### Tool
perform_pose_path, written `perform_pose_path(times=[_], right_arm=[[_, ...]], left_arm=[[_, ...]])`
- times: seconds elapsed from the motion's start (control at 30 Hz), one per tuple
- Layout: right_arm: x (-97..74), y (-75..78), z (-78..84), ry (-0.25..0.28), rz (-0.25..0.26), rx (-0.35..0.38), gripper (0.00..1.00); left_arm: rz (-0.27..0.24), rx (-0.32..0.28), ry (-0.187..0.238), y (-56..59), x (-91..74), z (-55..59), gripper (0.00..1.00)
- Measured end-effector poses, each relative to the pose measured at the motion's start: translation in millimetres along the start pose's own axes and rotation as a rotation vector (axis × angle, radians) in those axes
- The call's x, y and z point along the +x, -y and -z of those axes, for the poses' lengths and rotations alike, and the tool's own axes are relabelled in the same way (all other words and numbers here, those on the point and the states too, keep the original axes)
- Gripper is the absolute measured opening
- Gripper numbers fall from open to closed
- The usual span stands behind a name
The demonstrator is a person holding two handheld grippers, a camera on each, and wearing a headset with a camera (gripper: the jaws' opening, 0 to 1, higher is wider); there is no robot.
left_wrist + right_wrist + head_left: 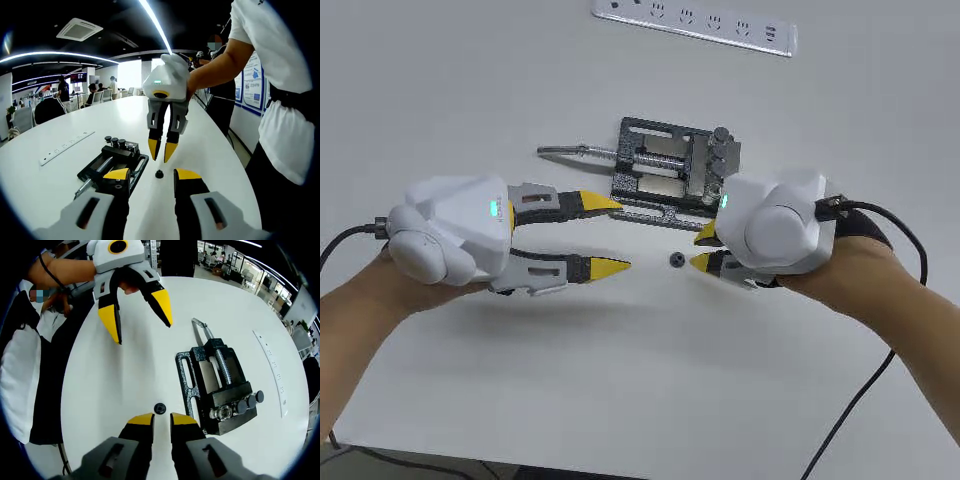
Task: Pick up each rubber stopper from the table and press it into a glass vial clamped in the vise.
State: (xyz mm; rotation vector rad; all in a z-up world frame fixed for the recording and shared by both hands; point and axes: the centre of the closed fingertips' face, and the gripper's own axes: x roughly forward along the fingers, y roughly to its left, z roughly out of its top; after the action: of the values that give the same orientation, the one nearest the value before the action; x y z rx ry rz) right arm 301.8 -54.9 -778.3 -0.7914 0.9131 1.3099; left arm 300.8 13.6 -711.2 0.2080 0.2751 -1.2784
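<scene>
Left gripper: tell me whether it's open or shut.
Open: the left gripper has its yellow-tipped jaws wide apart, with nothing between them.

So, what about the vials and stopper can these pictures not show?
- Head view: the right gripper covers part of the vise's vial end; count unclear.
- Left gripper view: vials too small to tell open from plugged.
- All views: stopper too small to tell which side faces up.

White table (620,380), white power strip (695,25) laid flat near its far edge, long ceiling light strip (156,25) and air-conditioning cassette (80,29) set overhead, people (63,90) seen standing in the office behind, posters (252,80) mounted on the wall
</scene>
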Motion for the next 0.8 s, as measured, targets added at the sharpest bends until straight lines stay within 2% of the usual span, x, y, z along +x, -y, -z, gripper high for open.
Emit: perform_pose_path(times=[0.3, 0.43, 0.53, 0.63, 0.8], right_arm=[[7.9, -4.1, 5.8, 0.05, 0.013, 0.045, 0.21], [10.2, -7.0, 4.8, 0.111, 0.02, 0.057, 0.24], [12.4, -7.6, 5.6, 0.135, 0.031, 0.074, 0.26], [14.7, -7.2, 5.8, 0.151, 0.049, 0.08, 0.29], [16.1, -2.8, 3.0, 0.188, 0.092, 0.09, 0.26]], left_arm=[[0.001, -0.005, 0.0, 0.2, -0.7, 1.3, 0.32], [0.003, -0.01, -0.001, -0.1, 0.4, 2.6, 0.32], [0.002, -0.012, -0.004, -1.4, 0.7, 4.2, 0.33], [-0.002, -0.017, -0.008, -3.3, -0.1, 6.3, 0.33], [-0.011, -0.025, -0.012, -6.2, -3.1, 9.5, 0.33]])
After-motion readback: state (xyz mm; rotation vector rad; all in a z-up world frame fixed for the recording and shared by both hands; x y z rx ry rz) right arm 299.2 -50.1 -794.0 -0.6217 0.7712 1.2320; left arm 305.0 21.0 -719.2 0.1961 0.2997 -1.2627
